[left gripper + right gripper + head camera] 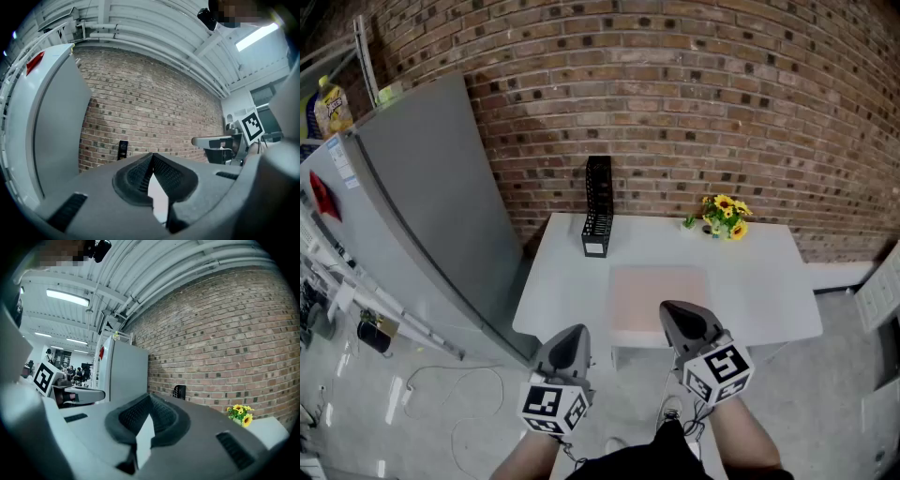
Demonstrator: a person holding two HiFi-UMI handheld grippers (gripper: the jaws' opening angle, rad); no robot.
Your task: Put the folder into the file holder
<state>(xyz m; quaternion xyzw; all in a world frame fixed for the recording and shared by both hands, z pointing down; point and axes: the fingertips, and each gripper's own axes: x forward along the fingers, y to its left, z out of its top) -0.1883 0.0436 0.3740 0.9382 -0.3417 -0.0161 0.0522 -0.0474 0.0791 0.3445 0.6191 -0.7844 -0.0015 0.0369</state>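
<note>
Tucked behind the right tongs: near edge of the folder. Too small to tell, anything inside the file holder. Chopped off at the left edge, the fridge; at the bottom edge, both forearms.

My head camera looks steeply down from well back at the white table against the brick wall, while both gripper views sit low, facing level along their jaws at that same wall and the black file holder.
</note>
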